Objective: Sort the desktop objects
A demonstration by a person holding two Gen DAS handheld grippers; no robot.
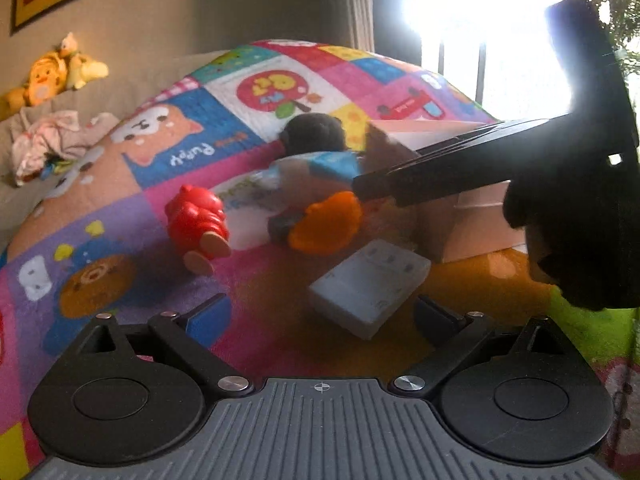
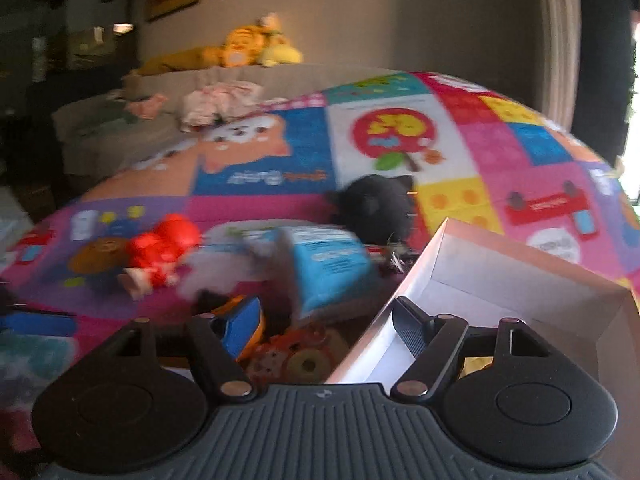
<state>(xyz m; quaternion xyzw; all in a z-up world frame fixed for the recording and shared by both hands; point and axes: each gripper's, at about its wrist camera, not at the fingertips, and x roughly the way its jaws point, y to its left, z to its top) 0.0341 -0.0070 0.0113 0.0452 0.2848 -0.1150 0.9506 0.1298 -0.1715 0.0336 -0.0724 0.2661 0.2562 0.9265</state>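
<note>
Left gripper, lower centre: jaws spread, gripping nothing; flat white rectangular case lies between and just beyond its tips on the patchwork cartoon play mat.

Right gripper, lower centre: jaws parted, empty, straddling the near wall of the open white cardboard box; box interior mostly hidden.

Beyond: orange rounded plastic toy, red plastic figure, blue-and-white packet, black plush toy. Bare mat at upper right.
</note>
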